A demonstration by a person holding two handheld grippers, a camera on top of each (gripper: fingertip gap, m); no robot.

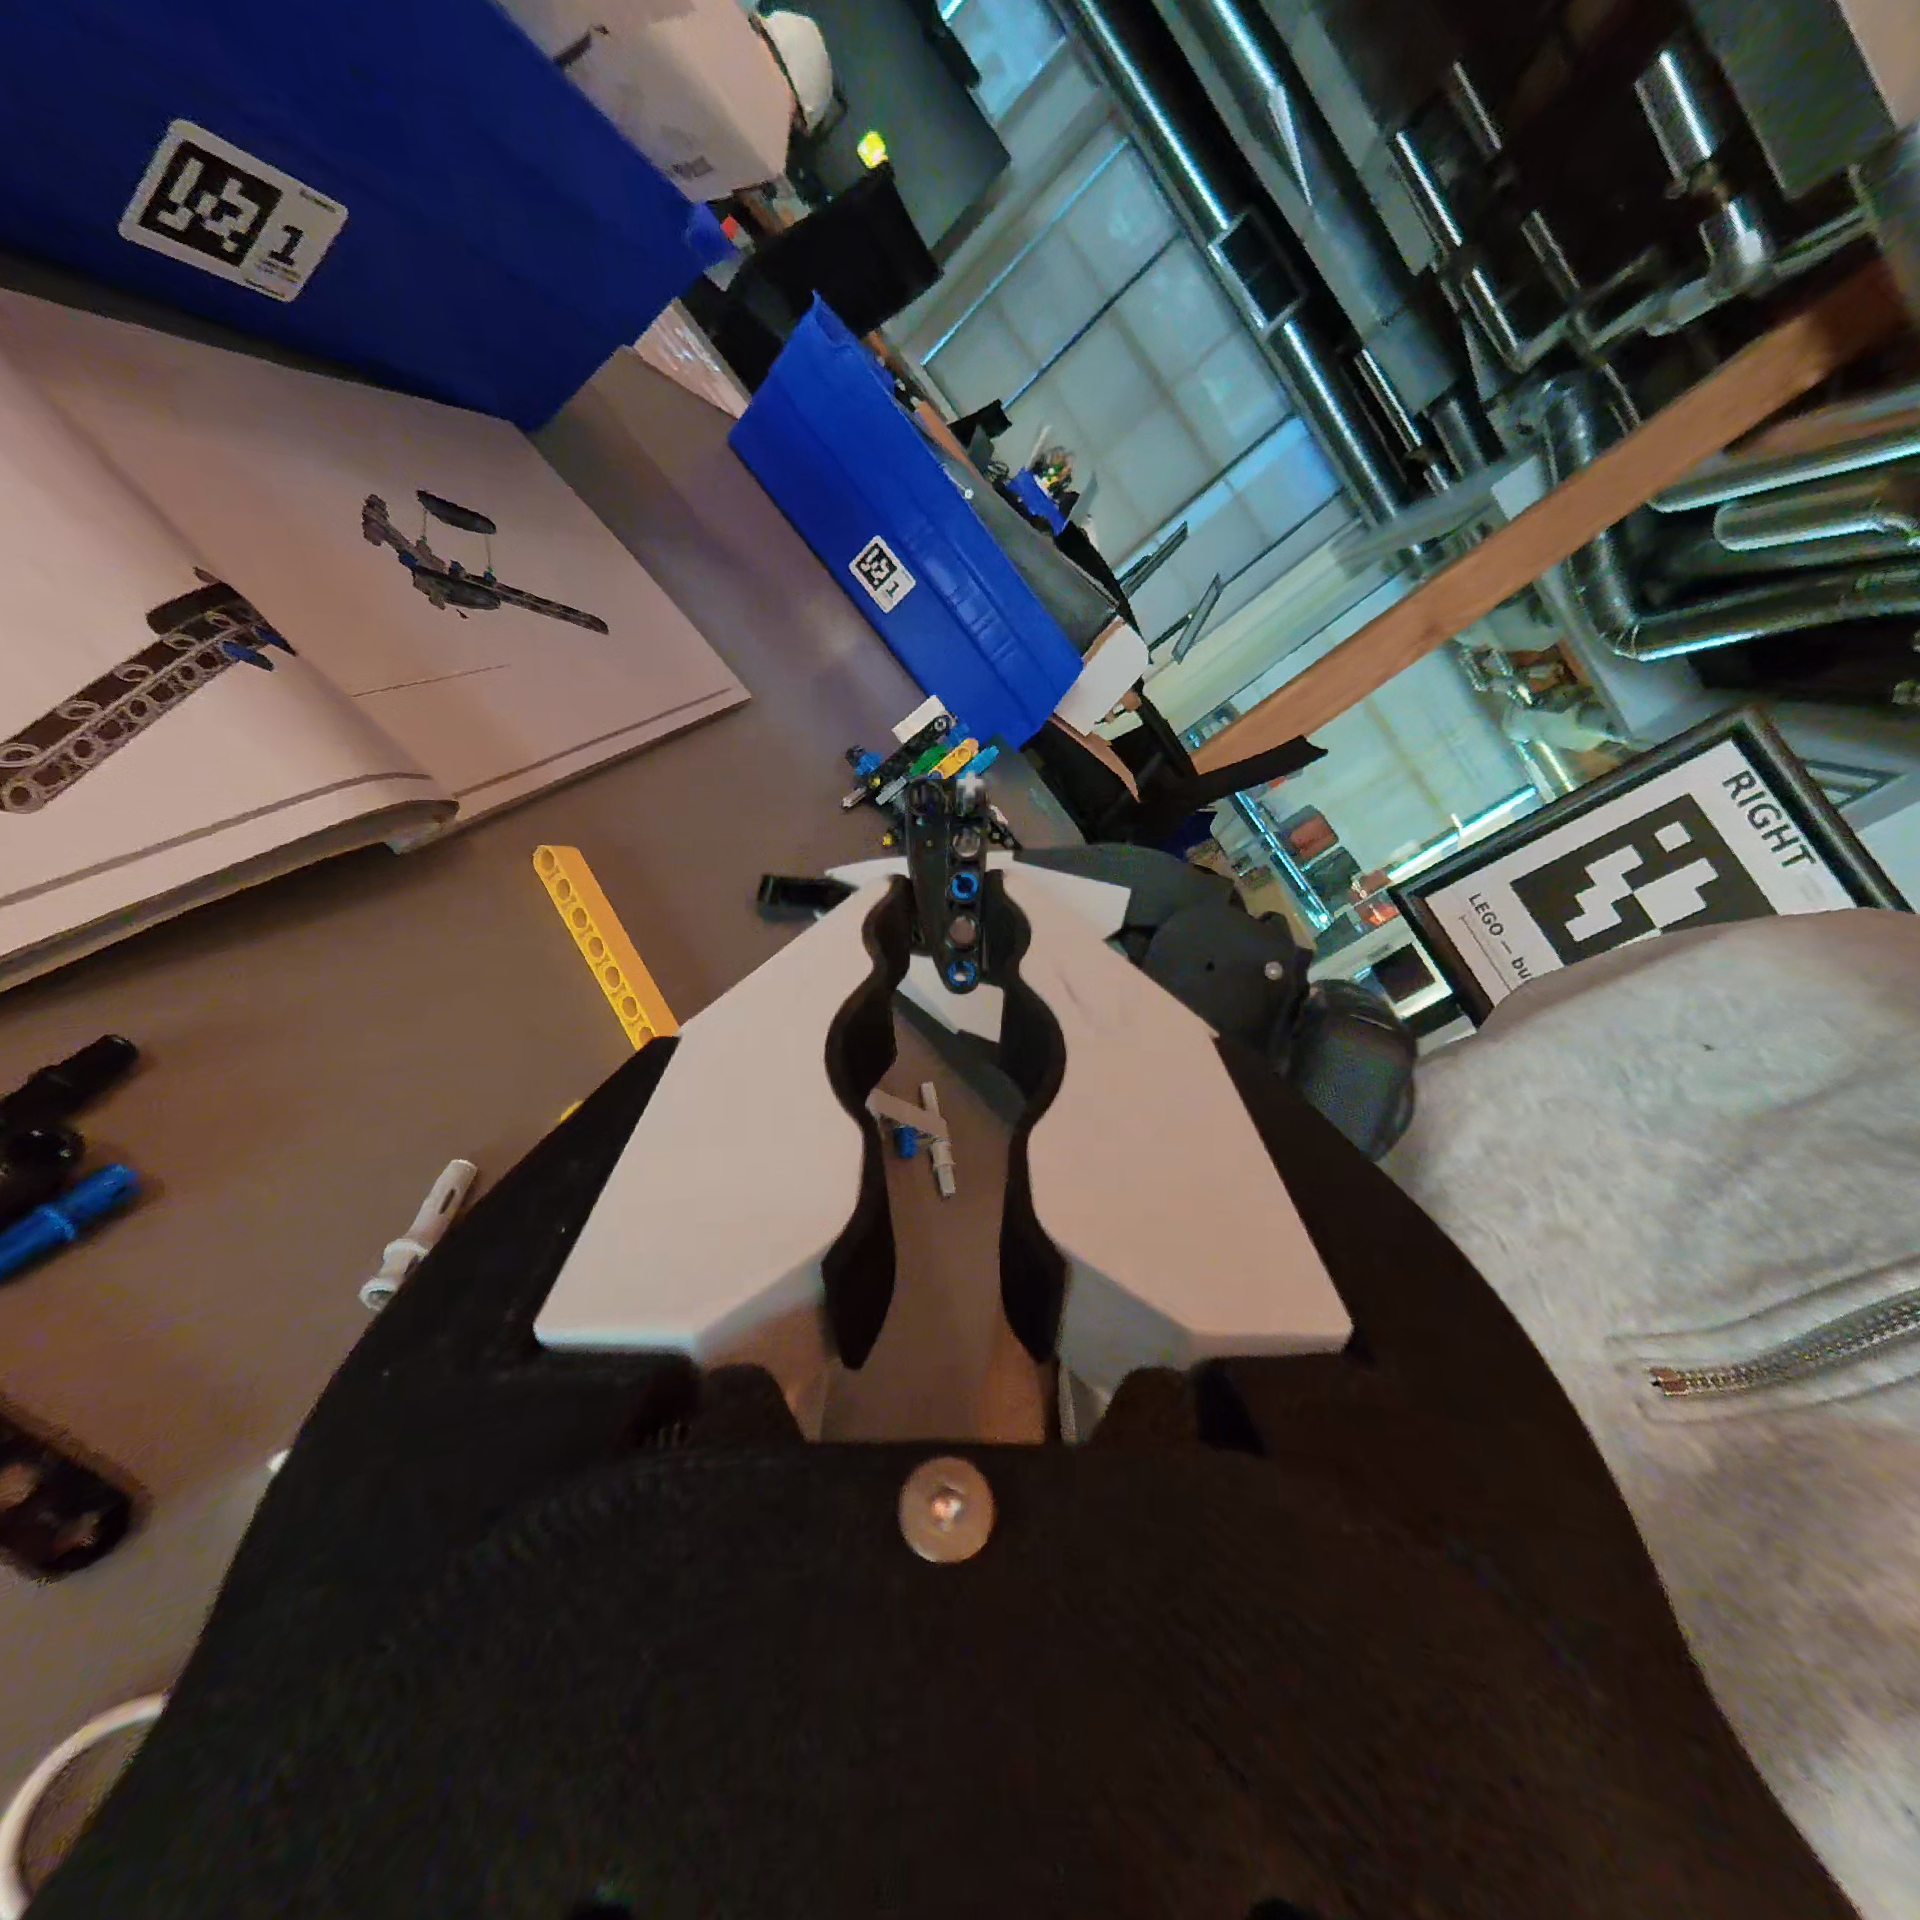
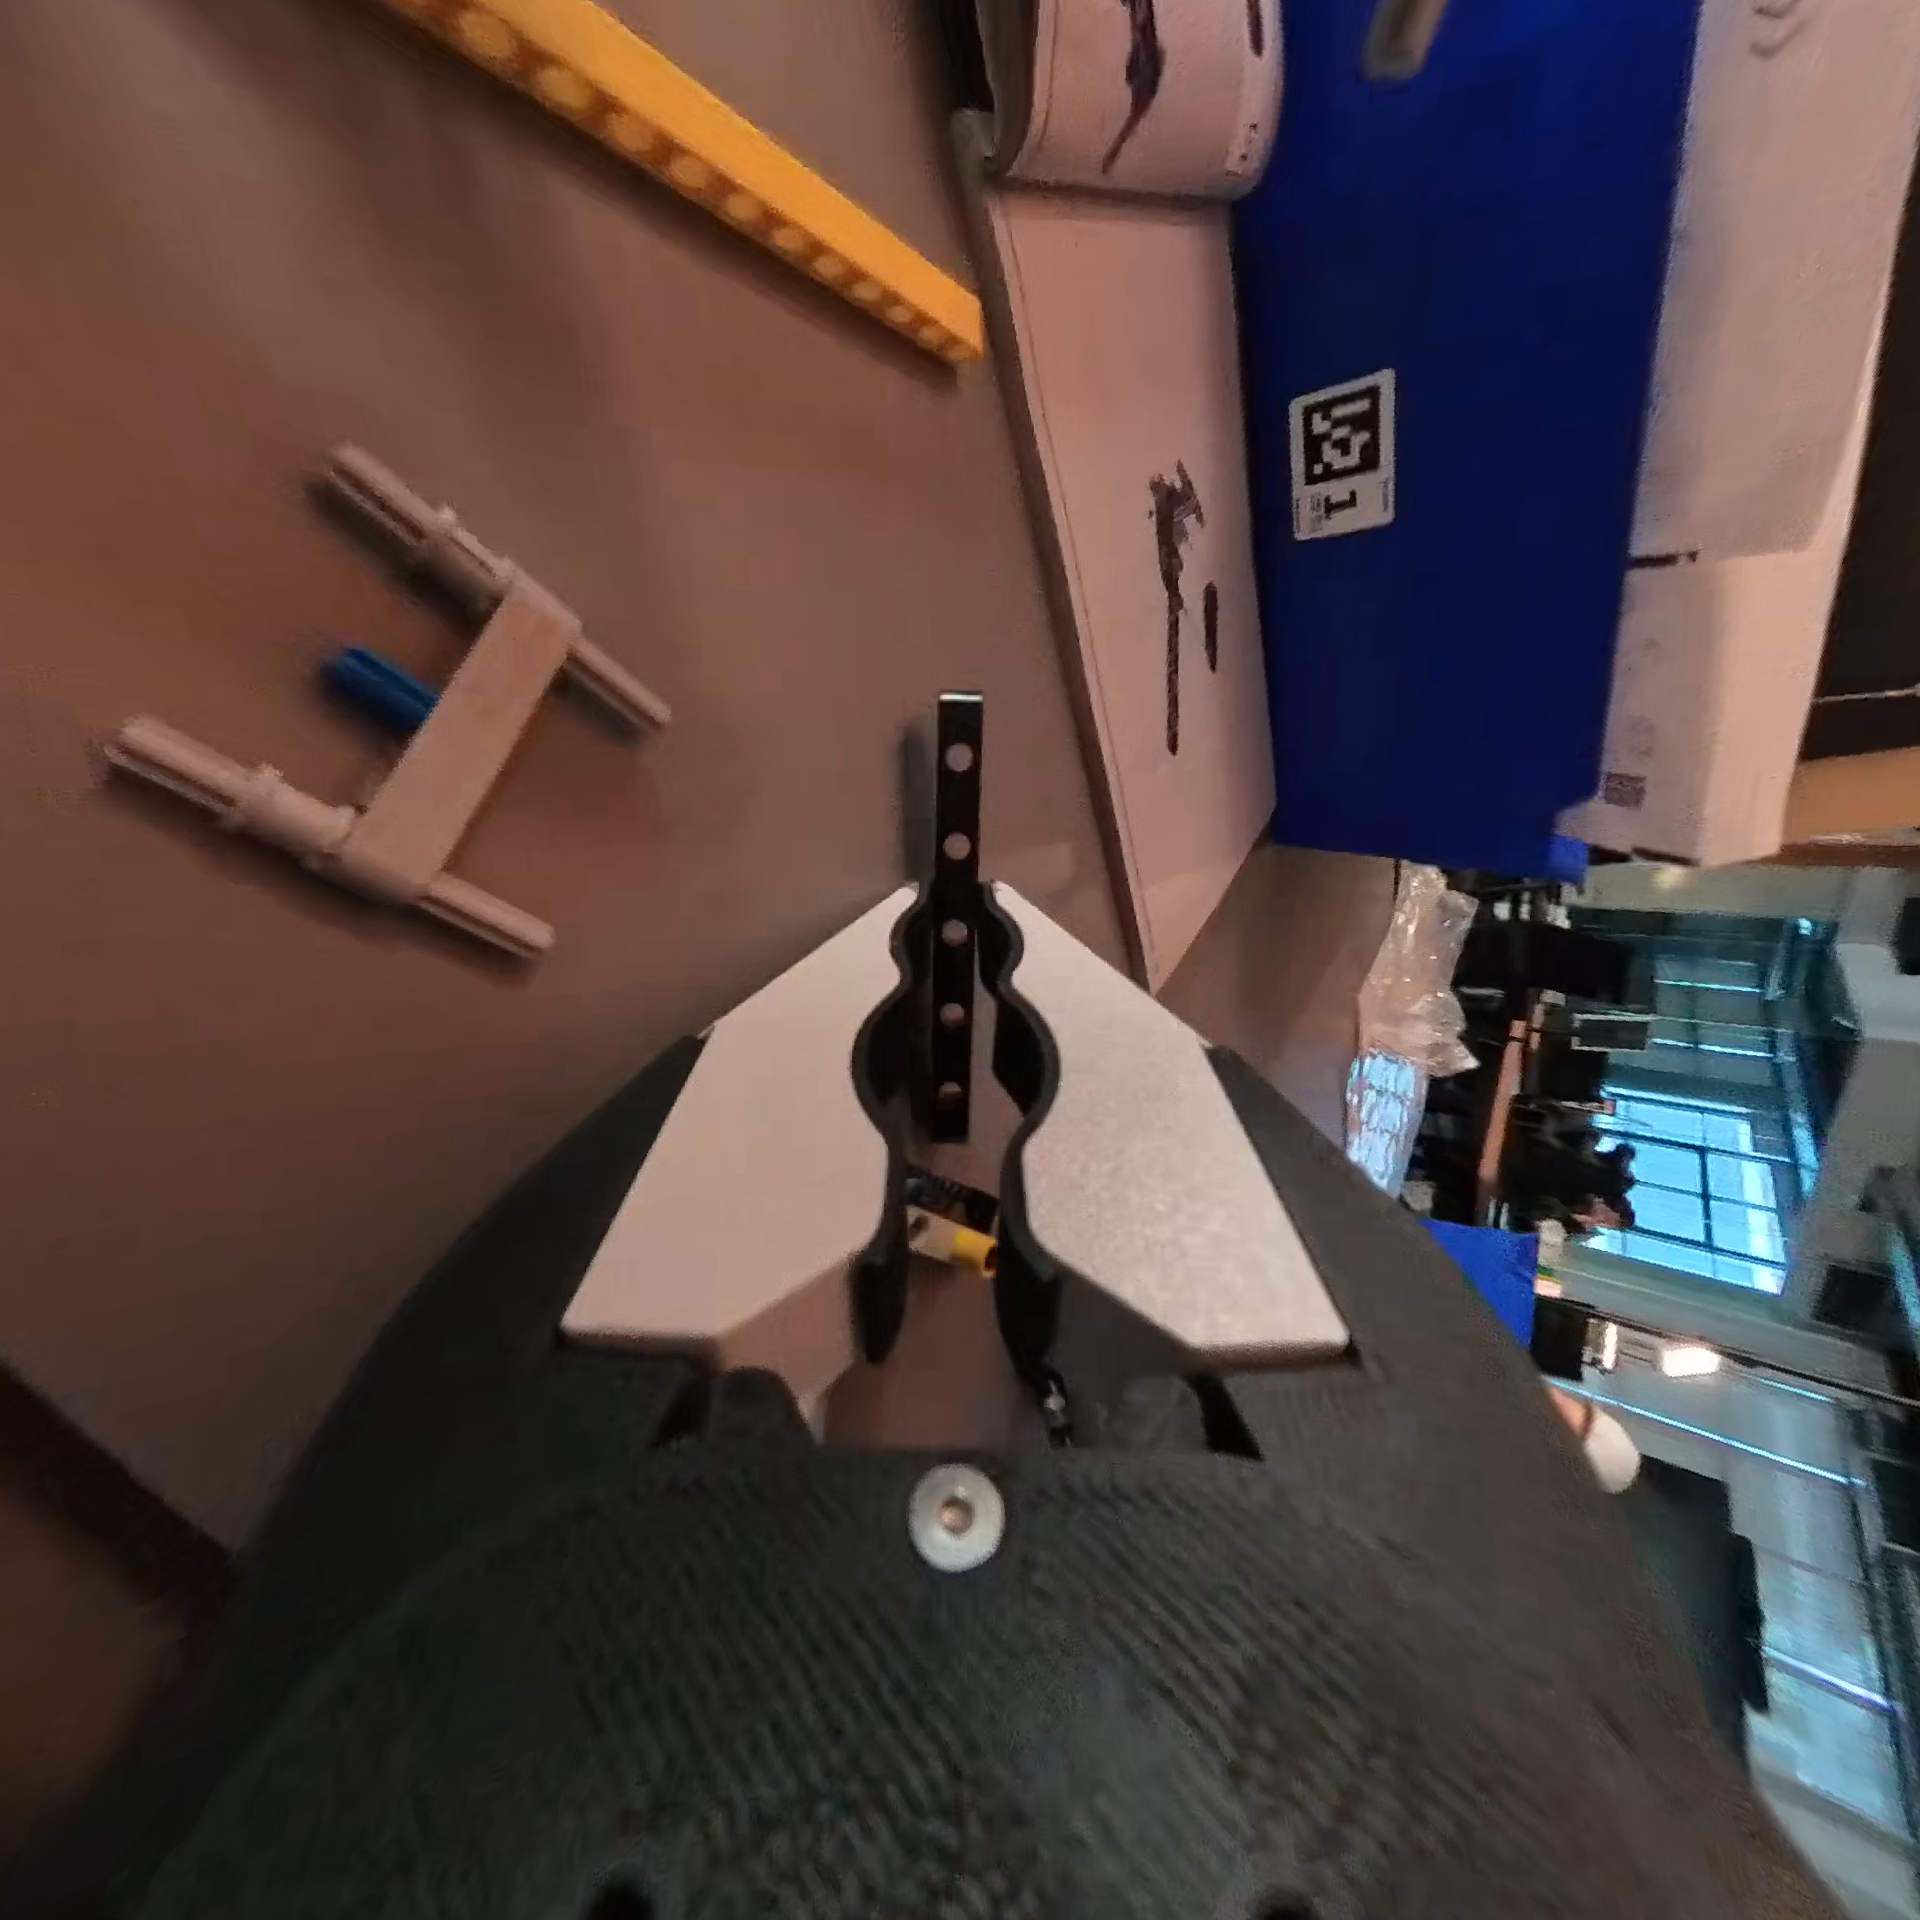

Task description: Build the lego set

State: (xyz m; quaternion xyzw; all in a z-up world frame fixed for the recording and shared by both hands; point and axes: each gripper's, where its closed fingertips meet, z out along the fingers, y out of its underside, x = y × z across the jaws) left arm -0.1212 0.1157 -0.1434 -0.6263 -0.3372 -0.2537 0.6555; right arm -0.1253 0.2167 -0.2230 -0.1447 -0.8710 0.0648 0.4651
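Item, left gripper (image 1: 948,904): I clamp a black beam with blue pins (image 1: 956,914). Right gripper (image 2: 956,914): I pinch a black holed beam (image 2: 957,925). Step: joining both; next, align holes to pins.

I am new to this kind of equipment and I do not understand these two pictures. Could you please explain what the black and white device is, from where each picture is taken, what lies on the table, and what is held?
There is no robot here. A person holds a two-finger gripper in each hand, and each gripper carries a wide-angle camera that looks forward along its fingers.

The left wrist view shows the left gripper shut on a black beam with blue pins. Behind it, the other gripper shows partly.

The right wrist view shows the right gripper shut on a thin black beam with holes.

On the brown table lie an open instruction booklet, a long yellow beam, a grey H-shaped piece with axles, a blue pin, and a small pile of mixed parts. Blue bins stand behind.
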